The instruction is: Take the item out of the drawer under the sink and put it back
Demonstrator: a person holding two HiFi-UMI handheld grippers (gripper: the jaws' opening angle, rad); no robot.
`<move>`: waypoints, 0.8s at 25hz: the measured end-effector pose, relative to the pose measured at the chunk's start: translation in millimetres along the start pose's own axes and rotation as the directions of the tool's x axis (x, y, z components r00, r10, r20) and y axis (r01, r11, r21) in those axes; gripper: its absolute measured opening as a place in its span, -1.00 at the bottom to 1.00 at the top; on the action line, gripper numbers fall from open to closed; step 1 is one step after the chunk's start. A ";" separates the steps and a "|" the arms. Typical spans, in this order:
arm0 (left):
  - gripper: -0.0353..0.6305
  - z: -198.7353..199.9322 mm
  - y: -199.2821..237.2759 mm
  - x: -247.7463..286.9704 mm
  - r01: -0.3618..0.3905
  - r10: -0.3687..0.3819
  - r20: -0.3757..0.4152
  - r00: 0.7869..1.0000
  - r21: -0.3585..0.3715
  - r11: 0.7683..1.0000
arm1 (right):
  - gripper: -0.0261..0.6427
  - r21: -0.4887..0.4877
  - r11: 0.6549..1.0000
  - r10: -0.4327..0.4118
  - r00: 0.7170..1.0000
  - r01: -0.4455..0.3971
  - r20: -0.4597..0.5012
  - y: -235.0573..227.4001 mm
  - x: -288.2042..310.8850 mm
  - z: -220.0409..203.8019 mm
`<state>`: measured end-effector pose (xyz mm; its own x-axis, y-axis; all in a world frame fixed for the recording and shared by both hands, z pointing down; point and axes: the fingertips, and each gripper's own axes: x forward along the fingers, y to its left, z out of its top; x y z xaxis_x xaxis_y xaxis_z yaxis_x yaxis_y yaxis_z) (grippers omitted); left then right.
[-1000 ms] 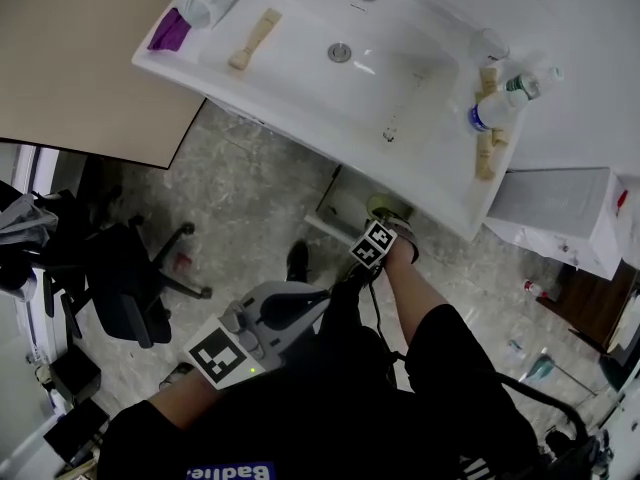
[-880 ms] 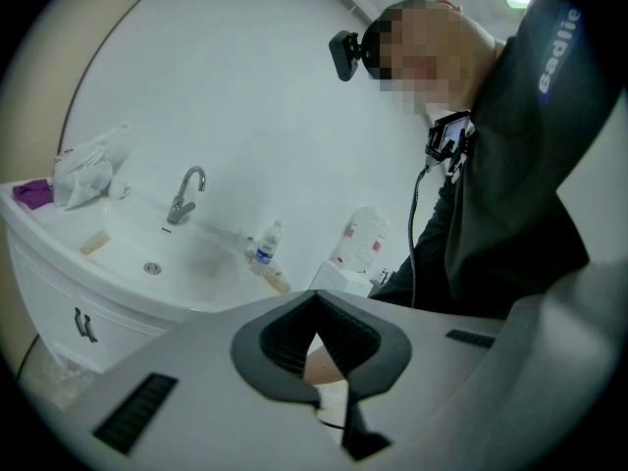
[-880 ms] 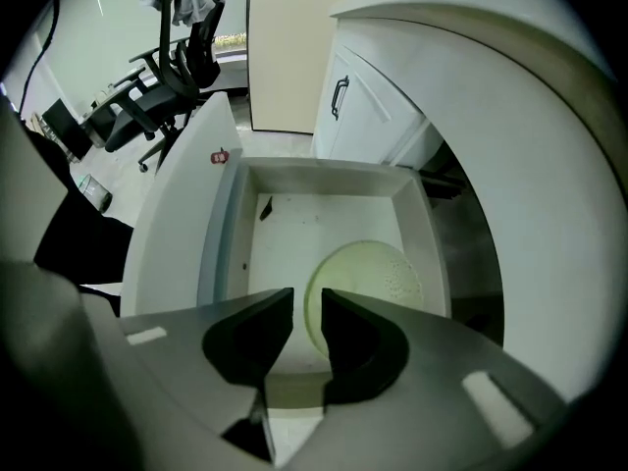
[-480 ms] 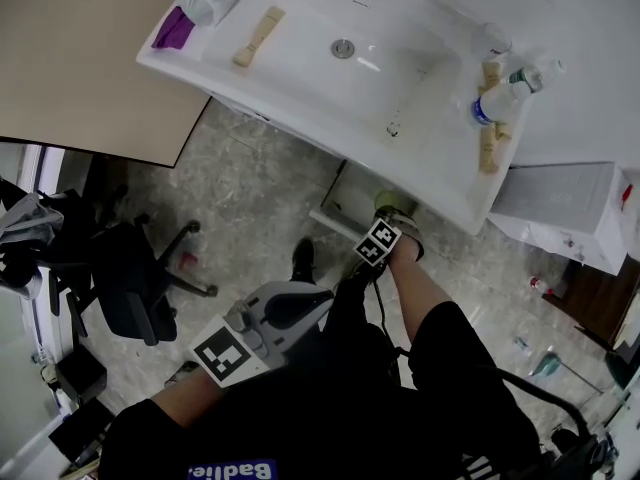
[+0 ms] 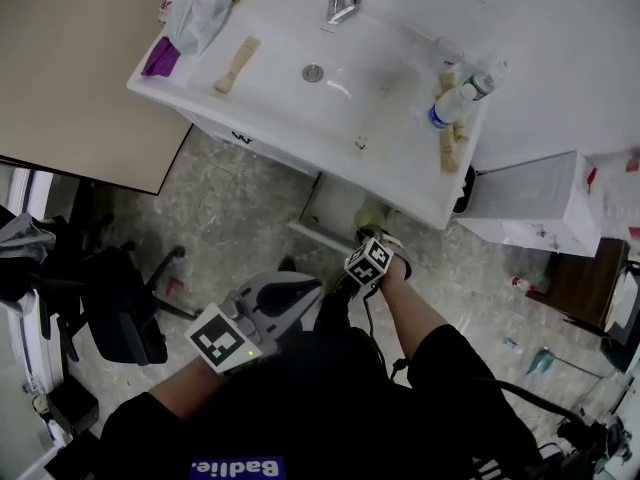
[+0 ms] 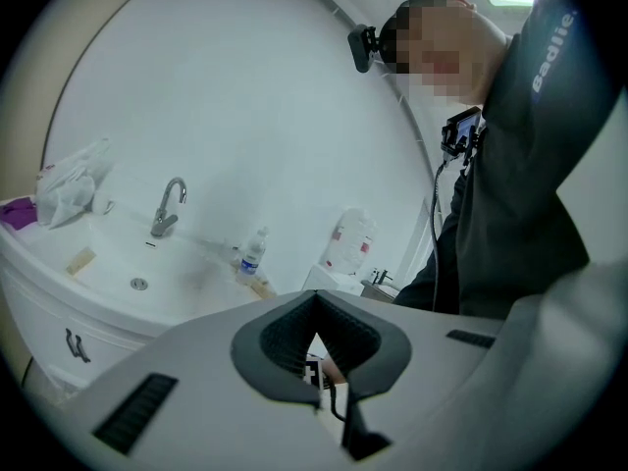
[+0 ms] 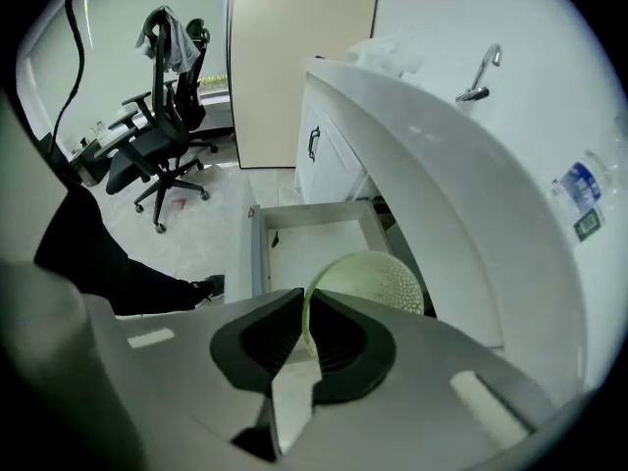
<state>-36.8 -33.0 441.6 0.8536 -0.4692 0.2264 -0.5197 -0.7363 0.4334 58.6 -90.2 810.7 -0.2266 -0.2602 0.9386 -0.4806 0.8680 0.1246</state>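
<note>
A pale green perforated colander (image 7: 378, 281) hangs over the open white drawer (image 7: 257, 253) under the sink. My right gripper (image 7: 306, 297) is shut on its thin rim, which stands on edge between the pads. In the head view the right gripper (image 5: 372, 236) reaches down to the drawer (image 5: 315, 230), and the colander (image 5: 372, 213) shows just beyond its marker cube. My left gripper (image 5: 300, 290) is held near my lap, away from the drawer. In its own view the left gripper (image 6: 316, 302) has its pads together and nothing in them.
The white sink (image 5: 250, 128) overhangs the drawer and carries a water bottle (image 5: 455, 98), wooden brushes and a cloth. A white cabinet (image 5: 520, 203) stands to the right. A black office chair (image 5: 120, 308) stands to the left, and a beige panel (image 5: 70, 58) behind it.
The head view has swung, so the sink sits further left and more of the right cabinet shows. The right gripper stays at the drawer by the green colander. The left gripper has barely moved.
</note>
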 end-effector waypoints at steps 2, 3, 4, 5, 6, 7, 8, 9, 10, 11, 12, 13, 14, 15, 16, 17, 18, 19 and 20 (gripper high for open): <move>-0.88 4.4 -7.1 2.0 0.013 -0.013 -0.004 1.000 0.020 1.000 | -0.86 0.033 0.999 0.003 0.999 -0.005 0.041 3.6 -24.3 3.5; -0.88 6.6 -10.2 3.6 0.022 -0.022 -0.005 1.000 0.026 0.999 | -0.85 0.048 0.999 0.001 0.998 -0.004 0.067 4.4 -37.3 6.7; -0.88 8.6 -13.2 5.5 0.033 -0.032 -0.005 0.999 0.034 0.999 | -0.86 0.062 0.998 -0.002 0.996 -0.004 0.094 4.7 -50.7 10.6; -0.88 10.4 -16.7 7.5 0.046 -0.045 -0.005 0.999 0.045 0.998 | -0.86 0.077 0.997 -0.005 0.993 -0.005 0.122 5.3 -64.4 14.7; -0.88 11.8 -20.6 9.6 0.060 -0.060 -0.007 0.998 0.059 0.996 | -0.85 0.093 0.996 -0.005 0.988 -0.009 0.152 6.3 -78.7 18.7; -0.88 12.8 -25.1 11.6 0.074 -0.073 -0.011 0.997 0.072 0.995 | -0.85 0.110 0.994 -0.002 0.983 -0.019 0.184 7.8 -93.6 22.8; -0.88 14.0 -29.7 13.3 0.085 -0.084 -0.013 0.996 0.081 0.993 | -0.85 0.128 0.991 0.003 0.976 -0.032 0.219 9.8 -109.0 27.0; -0.88 15.6 -34.1 15.0 0.093 -0.092 -0.012 0.996 0.084 0.992 | -0.85 0.145 0.988 0.008 0.967 -0.046 0.254 11.8 -124.7 31.2; -0.88 17.7 -38.3 16.5 0.099 -0.098 -0.007 0.995 0.081 0.992 | -0.85 0.162 0.985 0.009 0.957 -0.058 0.288 13.4 -140.5 35.0; -0.88 19.2 -41.8 17.9 0.105 -0.105 -0.003 0.994 0.079 0.991 | -0.85 0.176 0.982 0.005 0.947 -0.065 0.320 13.9 -155.9 38.5; -0.88 19.4 -44.5 19.1 0.114 -0.114 -0.007 0.993 0.085 0.990 | -0.85 0.191 0.979 -0.002 0.937 -0.069 0.349 13.2 -170.7 41.9; -0.88 19.0 -46.7 20.3 0.124 -0.123 -0.017 0.992 0.096 0.988 | -0.85 0.206 0.976 -0.012 0.926 -0.071 0.377 11.5 -185.1 45.1; -0.88 19.2 -48.7 21.9 0.133 -0.130 -0.026 0.991 0.107 0.985 | -0.85 0.222 0.972 -0.024 0.914 -0.072 0.405 9.3 -199.0 48.0; -0.88 20.5 -50.8 23.7 0.141 -0.138 -0.030 0.990 0.118 0.983 | -0.85 0.238 0.968 -0.038 0.901 -0.073 0.432 6.9 -212.8 50.8; -0.88 22.8 -53.1 25.5 0.149 -0.146 -0.028 0.989 0.128 0.981 | -0.85 0.255 0.964 -0.053 0.888 -0.074 0.457 4.6 -226.7 53.6; -0.88 25.8 -55.4 27.3 0.156 -0.153 -0.026 0.988 0.137 0.978 | -0.85 0.270 0.960 -0.067 0.875 -0.075 0.480 2.7 -241.0 56.4; -0.88 28.0 -57.5 28.8 0.160 -0.158 -0.026 0.987 0.143 0.977 | -0.85 0.284 0.956 -0.081 0.862 -0.076 0.501 1.1 -255.2 59.1; -0.88 29.4 -59.8 30.3 0.165 -0.163 -0.027 0.986 0.146 0.976 | -0.85 0.298 0.951 -0.094 0.847 -0.078 0.523 0.0 -269.0 61.3; -0.88 30.8 -62.8 31.9 0.171 -0.169 -0.028 0.985 0.147 0.974 | -0.85 0.314 0.946 -0.107 0.832 -0.084 0.545 -0.9 -282.3 63.0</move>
<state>21.9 -16.7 394.8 0.9297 -0.3244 0.1744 -0.3658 -0.8692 0.3328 69.6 -44.1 525.3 -0.5983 -0.5400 0.5920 -0.7016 0.7099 -0.0616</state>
